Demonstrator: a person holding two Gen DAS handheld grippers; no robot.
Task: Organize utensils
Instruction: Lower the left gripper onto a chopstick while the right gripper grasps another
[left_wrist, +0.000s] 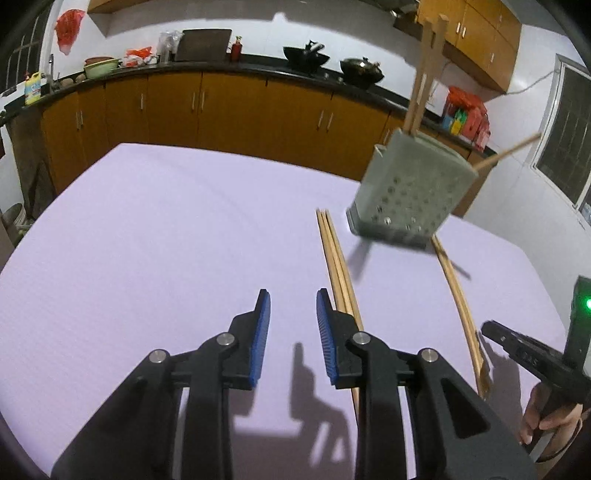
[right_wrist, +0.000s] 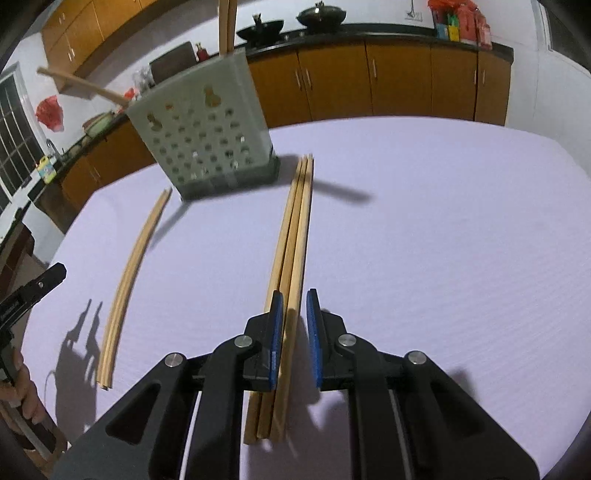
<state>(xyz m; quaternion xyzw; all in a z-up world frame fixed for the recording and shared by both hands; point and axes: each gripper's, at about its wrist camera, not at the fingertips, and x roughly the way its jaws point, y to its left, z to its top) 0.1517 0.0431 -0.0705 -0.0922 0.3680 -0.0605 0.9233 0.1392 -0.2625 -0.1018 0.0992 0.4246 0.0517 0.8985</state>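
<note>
The left tongs (left_wrist: 293, 299) hang over the near part of the lavender-covered bench (left_wrist: 147, 240). Their blue pads stand apart, with only bare cloth between them. Just beside their right finger lies a left bundle of wooden chopsticks (left_wrist: 338, 266), running lengthwise from the near edge toward the far edge.

Toward the far edge, between the far ends of the two bundles, stands a grey perforated utensil holder (left_wrist: 410, 184). A pair of upright chopsticks (left_wrist: 424, 81) rises from one of its corners, and a single leaning chopstick (left_wrist: 509, 149) juts out over its rim.

The right bundle of chopsticks (right_wrist: 295, 240) lies flat on the bench, roughly parallel to the other bundle and well apart from it. The right tongs (right_wrist: 294, 295) straddle its near end with only a narrow opening. The left pad (right_wrist: 277, 332) sits against the sticks, while a slim gap shows before the right pad (right_wrist: 314, 332), so the sticks are not clamped.
</note>
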